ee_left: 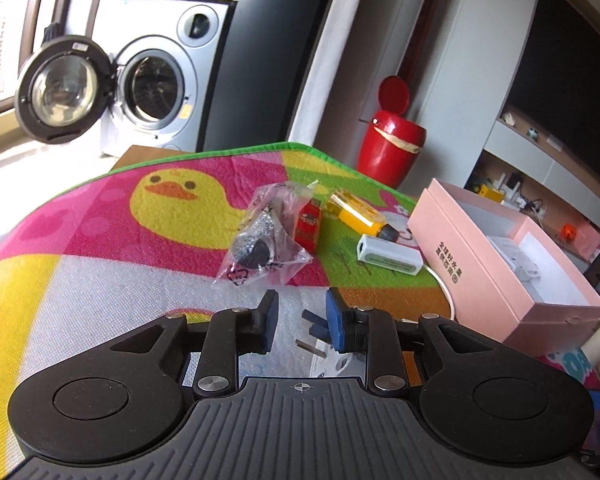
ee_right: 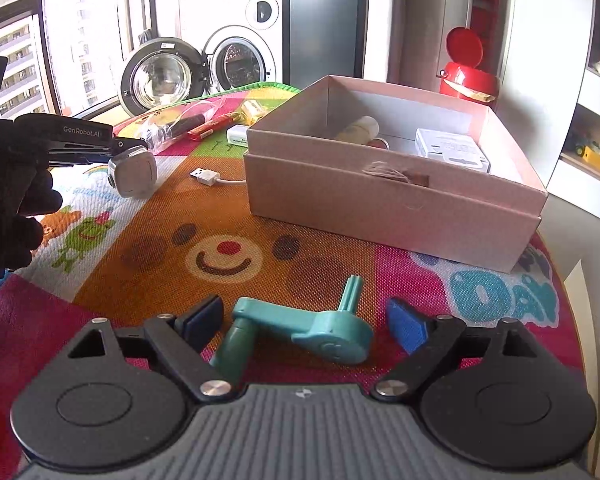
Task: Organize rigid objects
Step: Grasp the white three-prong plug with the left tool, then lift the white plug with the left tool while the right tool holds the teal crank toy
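Note:
My left gripper (ee_left: pixel 304 320) is shut on a white charger plug (ee_left: pixel 328 360) whose metal prongs stick out between the blue pads. In the right wrist view the left gripper (ee_right: pixel 126 150) carries the plug (ee_right: pixel 134 172) just above the mat, left of the pink box (ee_right: pixel 380 200). My right gripper (ee_right: pixel 304 320) stands open low over the mat. A teal crank handle (ee_right: pixel 332 336) lies between its fingers, untouched. On the mat beyond lie a clear bag of small parts (ee_left: pixel 260 240), a red packet (ee_left: pixel 310 224), a yellow bottle (ee_left: pixel 356 212) and a white-green adapter (ee_left: pixel 388 256).
The pink box (ee_left: pixel 500 264) is open and holds a white charger (ee_right: pixel 452 148) and a cream bottle (ee_right: pixel 360 128). A white USB cable (ee_right: pixel 204 176) lies by its left wall. A red bin (ee_left: pixel 388 140) and a washing machine (ee_left: pixel 152 92) with its door open stand behind the table.

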`<move>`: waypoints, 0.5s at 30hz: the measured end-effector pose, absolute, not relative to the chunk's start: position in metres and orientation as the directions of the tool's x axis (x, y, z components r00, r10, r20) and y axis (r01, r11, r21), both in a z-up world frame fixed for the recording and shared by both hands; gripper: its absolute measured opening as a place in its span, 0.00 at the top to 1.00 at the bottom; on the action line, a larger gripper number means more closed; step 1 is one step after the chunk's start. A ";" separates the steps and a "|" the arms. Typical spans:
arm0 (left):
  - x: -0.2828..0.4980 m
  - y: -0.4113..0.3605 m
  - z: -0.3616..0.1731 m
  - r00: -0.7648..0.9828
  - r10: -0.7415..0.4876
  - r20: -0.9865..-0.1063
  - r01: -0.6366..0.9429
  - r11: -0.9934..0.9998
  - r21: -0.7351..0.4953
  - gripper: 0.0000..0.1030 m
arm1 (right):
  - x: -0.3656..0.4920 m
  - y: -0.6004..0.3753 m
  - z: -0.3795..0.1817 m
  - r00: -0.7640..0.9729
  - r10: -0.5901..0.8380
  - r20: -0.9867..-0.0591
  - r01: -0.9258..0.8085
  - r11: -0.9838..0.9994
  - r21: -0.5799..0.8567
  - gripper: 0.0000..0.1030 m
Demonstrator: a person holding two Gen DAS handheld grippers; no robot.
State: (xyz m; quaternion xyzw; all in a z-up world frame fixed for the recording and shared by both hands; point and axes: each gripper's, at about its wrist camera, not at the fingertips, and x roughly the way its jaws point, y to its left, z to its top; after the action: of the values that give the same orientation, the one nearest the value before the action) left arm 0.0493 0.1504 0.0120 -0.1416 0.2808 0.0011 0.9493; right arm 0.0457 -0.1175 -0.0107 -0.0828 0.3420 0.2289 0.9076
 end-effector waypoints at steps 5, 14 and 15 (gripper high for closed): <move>0.036 0.122 0.014 0.827 -0.190 -0.530 0.068 0.968 -0.240 0.71 | 0.046 -0.118 -0.011 0.662 0.358 -0.659 -0.471 0.882 0.006 0.13; 0.005 0.076 0.012 0.829 -0.174 -0.531 0.187 0.982 -0.028 0.69 | 0.046 -0.118 -0.011 0.662 0.357 -0.659 -0.471 0.882 0.006 0.13; 0.005 0.074 0.012 0.826 -0.181 -0.534 0.198 0.980 -0.025 0.69 | 0.046 -0.118 -0.011 0.662 0.358 -0.659 -0.471 0.882 0.006 0.13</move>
State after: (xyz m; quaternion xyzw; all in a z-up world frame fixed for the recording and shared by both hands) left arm 0.0045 0.0744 0.0121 0.0158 0.2778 -0.0991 0.9554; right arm 0.0462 -0.1176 -0.0111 -0.0826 0.3421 0.2281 0.9078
